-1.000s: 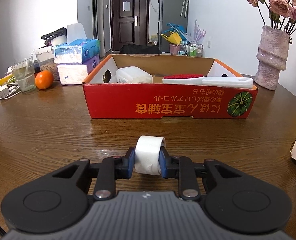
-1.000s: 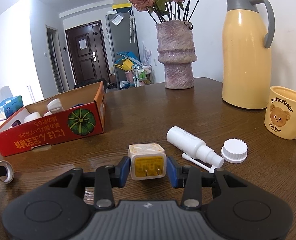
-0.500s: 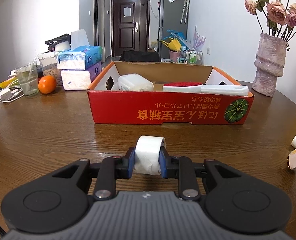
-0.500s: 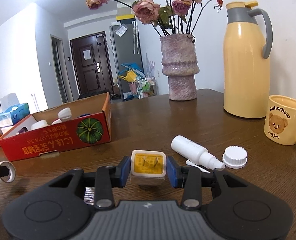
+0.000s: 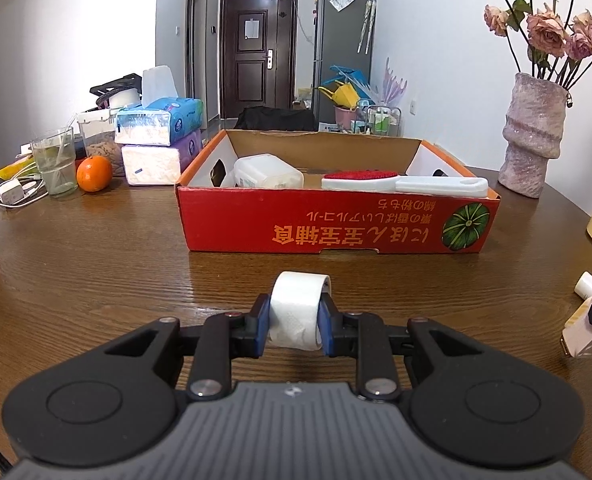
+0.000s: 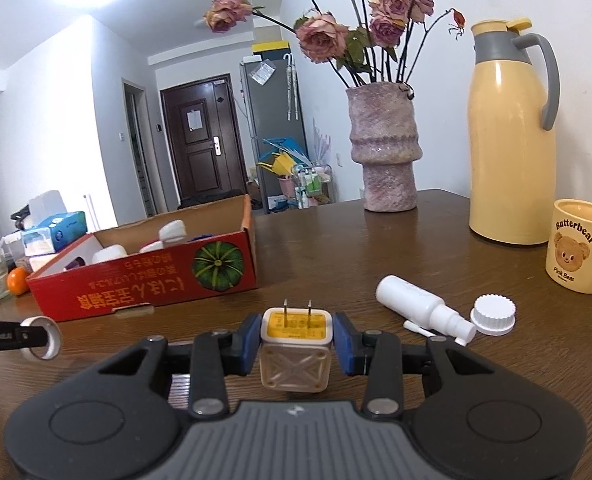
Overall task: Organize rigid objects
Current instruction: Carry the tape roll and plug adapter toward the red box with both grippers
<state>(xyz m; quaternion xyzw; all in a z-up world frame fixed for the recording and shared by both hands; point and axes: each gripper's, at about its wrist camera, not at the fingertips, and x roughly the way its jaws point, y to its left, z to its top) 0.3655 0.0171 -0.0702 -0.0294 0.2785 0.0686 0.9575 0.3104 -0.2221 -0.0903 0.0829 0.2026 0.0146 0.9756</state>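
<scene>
Already clamped in the left gripper (image 5: 294, 322) jaws: white tape roll (image 5: 296, 312), its hole sideways from pad to pad. Straight ahead of it across the counter (image 5: 96, 272), the red box (image 5: 336, 224), broad side facing, well apart. Right gripper (image 6: 298, 344) jaws closed on the charger plug (image 6: 295, 350), prongs up; box lay off to its left, so seemed nearer for the left hand.

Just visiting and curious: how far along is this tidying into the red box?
Partly done. Already in the red box: a white container and a red-topped brush. In hand: the left gripper is shut on a white tape roll, and the right gripper on a plug adapter, neither over the box yet. Left on the table: a white spray bottle and a ribbed white cap.
</scene>
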